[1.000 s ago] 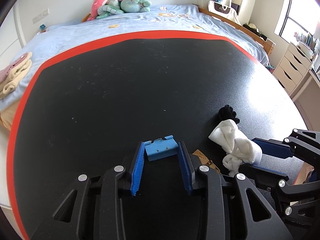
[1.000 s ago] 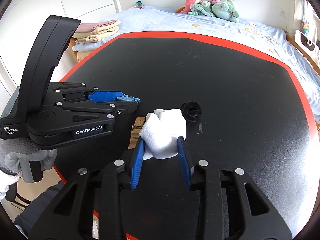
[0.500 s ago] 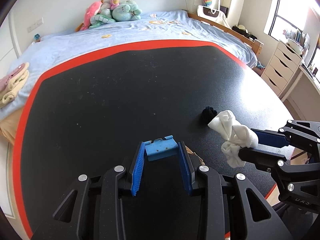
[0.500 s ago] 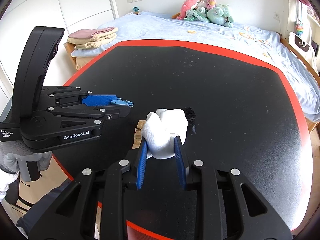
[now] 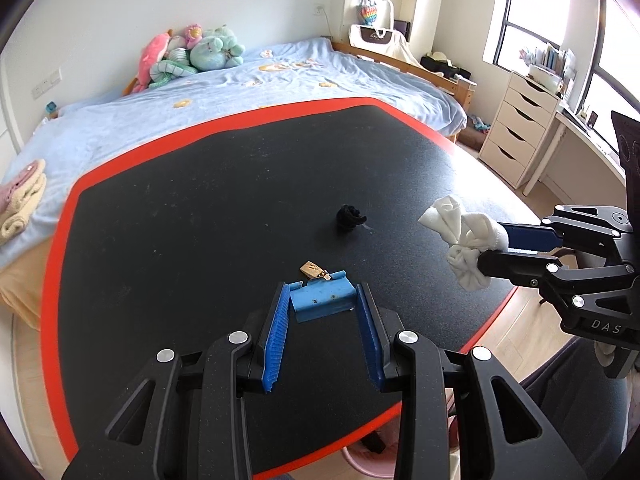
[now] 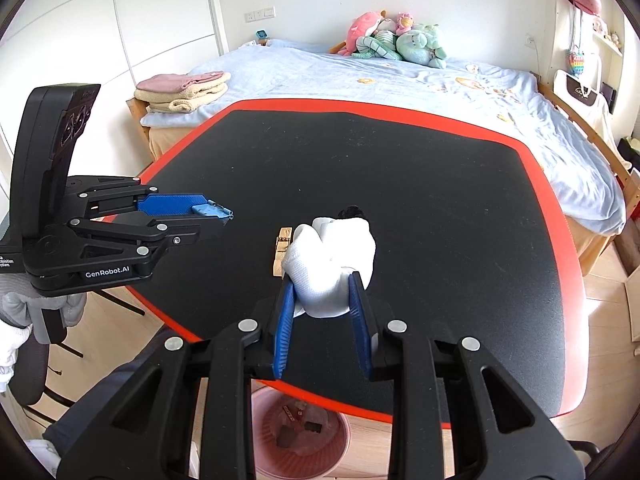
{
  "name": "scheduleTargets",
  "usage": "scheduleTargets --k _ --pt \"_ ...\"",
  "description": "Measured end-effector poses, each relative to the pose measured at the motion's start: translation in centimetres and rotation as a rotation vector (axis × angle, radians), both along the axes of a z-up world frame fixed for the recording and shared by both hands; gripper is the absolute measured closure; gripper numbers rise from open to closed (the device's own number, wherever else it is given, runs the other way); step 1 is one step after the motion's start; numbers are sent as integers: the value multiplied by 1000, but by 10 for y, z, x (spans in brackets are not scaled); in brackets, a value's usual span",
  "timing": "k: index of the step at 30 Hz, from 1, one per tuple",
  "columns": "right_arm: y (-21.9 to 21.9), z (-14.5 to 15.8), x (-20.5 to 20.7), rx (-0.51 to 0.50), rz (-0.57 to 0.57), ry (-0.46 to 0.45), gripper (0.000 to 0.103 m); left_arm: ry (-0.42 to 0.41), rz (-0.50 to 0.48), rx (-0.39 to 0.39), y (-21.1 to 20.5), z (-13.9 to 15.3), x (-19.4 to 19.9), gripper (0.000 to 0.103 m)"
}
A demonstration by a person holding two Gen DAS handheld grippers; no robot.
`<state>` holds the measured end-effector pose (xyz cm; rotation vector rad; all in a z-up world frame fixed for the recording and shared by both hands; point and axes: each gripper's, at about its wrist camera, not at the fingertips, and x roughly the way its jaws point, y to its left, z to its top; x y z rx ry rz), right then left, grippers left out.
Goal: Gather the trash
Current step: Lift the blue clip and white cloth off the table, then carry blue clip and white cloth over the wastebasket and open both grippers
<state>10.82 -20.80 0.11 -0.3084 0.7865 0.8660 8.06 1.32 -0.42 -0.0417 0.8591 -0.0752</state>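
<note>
**Q:** What is changing since a second ago?

**A:** Both grippers are rising away from the black table (image 6: 440,184). The right gripper (image 6: 322,294) is carrying a crumpled white tissue (image 6: 334,264) up and back toward the table's near edge, above a pink bin (image 6: 340,440) on the floor.

**Q:** How are the claws standing?

**A:** The right one is clenching the tissue between its blue fingers (image 6: 285,320). The left gripper (image 5: 322,312) is clenching a small blue scrap (image 5: 322,300) at its fingertips.

**Q:** What is lying on the table?

**A:** A wooden clothespin (image 5: 314,270) is lying near the front edge, and a small black wad (image 5: 350,216) is sitting farther in, apart from it.
</note>
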Motion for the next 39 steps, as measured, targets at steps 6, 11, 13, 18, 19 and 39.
scheduleTargets --k 6,11,13,18,19,39 --pt "-26 5 -29 -4 3 -12 76 -9 -54 0 -17 2 -22 70" --pt "-47 3 -48 -6 -5 -7 76 -2 -87 -9 -26 -4 -38 70" --pt "-52 2 -53 -8 -5 0 76 6 -97 -14 -30 -8 -43 70" --pt "-61 -9 -67 -24 -3 21 76 21 -130 -29 -42 -17 -57 70" --pt "-63 -12 -71 -27 -2 29 76 25 -137 -28 -44 -19 -58 70" --pt "-77 -57 -101 -88 14 143 76 126 -244 -74 -78 -58 -89 70"
